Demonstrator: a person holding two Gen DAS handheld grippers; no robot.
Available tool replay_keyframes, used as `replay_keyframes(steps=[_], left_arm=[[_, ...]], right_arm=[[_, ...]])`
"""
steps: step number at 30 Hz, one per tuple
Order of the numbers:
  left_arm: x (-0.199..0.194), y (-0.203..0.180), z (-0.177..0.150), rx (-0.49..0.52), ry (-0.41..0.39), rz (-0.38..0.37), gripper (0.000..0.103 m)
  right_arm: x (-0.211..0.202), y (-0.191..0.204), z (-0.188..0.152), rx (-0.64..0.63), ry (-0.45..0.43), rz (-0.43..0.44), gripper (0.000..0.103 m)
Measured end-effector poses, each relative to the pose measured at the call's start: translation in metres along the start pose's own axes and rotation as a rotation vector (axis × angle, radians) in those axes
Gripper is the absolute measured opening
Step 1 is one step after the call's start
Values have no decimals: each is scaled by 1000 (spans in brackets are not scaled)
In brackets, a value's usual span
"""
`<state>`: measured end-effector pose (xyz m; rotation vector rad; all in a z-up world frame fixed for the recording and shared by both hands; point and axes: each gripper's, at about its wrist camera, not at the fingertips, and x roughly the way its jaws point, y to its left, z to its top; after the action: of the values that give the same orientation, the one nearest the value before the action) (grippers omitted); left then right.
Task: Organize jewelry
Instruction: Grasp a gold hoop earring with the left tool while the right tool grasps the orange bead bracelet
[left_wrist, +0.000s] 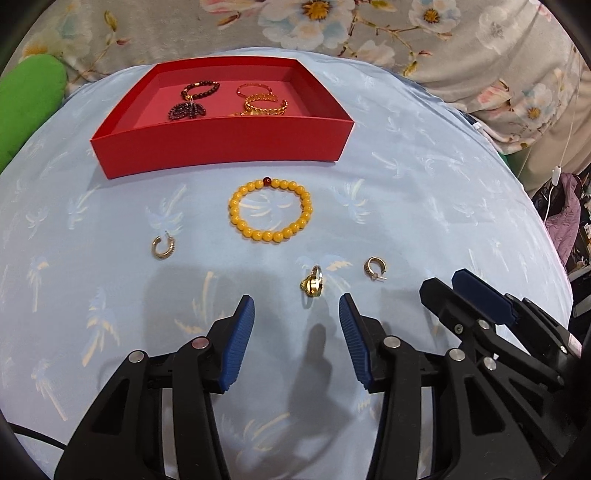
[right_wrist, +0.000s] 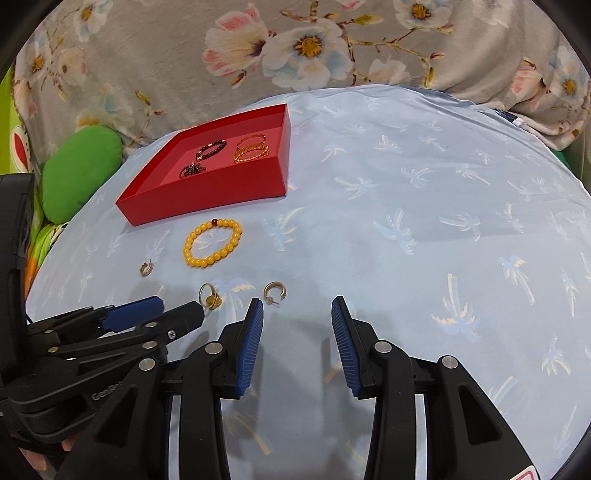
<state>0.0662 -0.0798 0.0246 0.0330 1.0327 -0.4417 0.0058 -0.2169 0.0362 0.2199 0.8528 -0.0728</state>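
Note:
A red tray (left_wrist: 221, 144) (right_wrist: 207, 195) at the back holds dark bead bracelets (left_wrist: 192, 99) and gold bangles (left_wrist: 264, 103). In front of it on the blue cloth lie a yellow bead bracelet (left_wrist: 271, 210) (right_wrist: 213, 242), a gold ring (left_wrist: 313, 284) (right_wrist: 210, 295), a hoop earring on the left (left_wrist: 163, 246) (right_wrist: 147, 268) and another on the right (left_wrist: 375, 267) (right_wrist: 275, 292). My left gripper (left_wrist: 297, 314) (right_wrist: 177, 308) is open and empty just short of the ring. My right gripper (right_wrist: 297, 310) (left_wrist: 448, 284) is open and empty, just right of the right earring.
A light blue cloth with a palm-tree print (left_wrist: 424, 184) covers the rounded surface. A floral blanket (right_wrist: 332, 48) lies behind it. A green cushion (left_wrist: 26, 103) (right_wrist: 79, 170) sits at the left. A white cable (left_wrist: 554, 173) hangs at the far right.

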Motion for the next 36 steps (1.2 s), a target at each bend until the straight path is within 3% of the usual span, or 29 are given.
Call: replay_keyframes(steps=[3,13,28,36], left_arm=[[6,-2,3,5,9,8,43],[21,-12,9,36,30,-22,4],[-9,50,13,-78,-30,39,3],[-10,76,16,-119,-37,54,3]], right_arm=[[4,-4,2,7,3,0,38],[14,-12,6,23,13,14,38],[42,42,22,-48,45,103,38],[67,59,38,-55,44,86,38]])
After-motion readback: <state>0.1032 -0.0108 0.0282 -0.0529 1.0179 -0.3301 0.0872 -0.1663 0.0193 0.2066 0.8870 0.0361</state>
